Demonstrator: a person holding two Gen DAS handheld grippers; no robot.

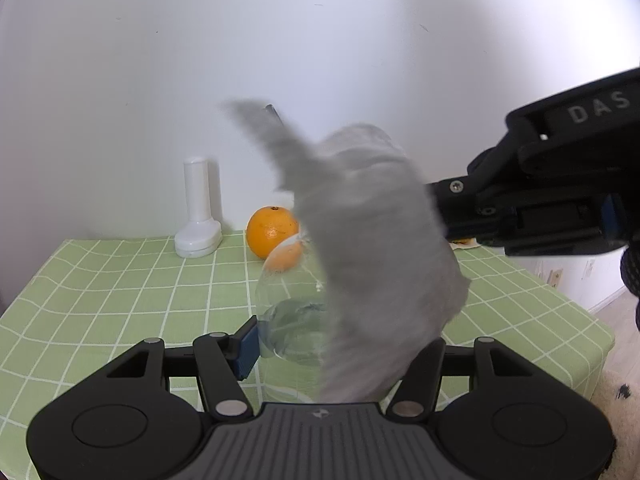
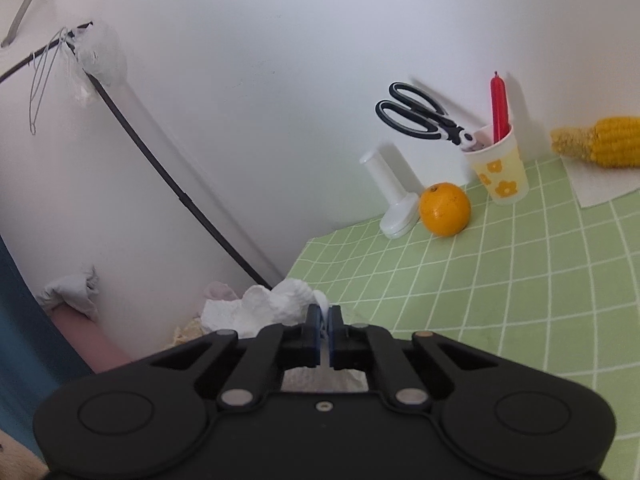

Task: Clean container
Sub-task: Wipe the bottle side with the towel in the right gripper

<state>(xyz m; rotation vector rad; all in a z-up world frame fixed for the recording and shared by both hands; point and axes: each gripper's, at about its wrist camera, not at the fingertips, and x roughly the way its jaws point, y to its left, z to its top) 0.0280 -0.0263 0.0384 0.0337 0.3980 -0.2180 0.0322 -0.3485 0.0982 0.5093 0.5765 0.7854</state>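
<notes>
Clear glass container clamped in left tool, right tool pinching crumpled white tissue.

right gripper: jaws pinched together on a crumpled white tissue | table: green checked cloth | by the wall: orange just beside a white upright holder | flowered cup: holds scissors and a red stick | far right: corn cob on white paper
</notes>
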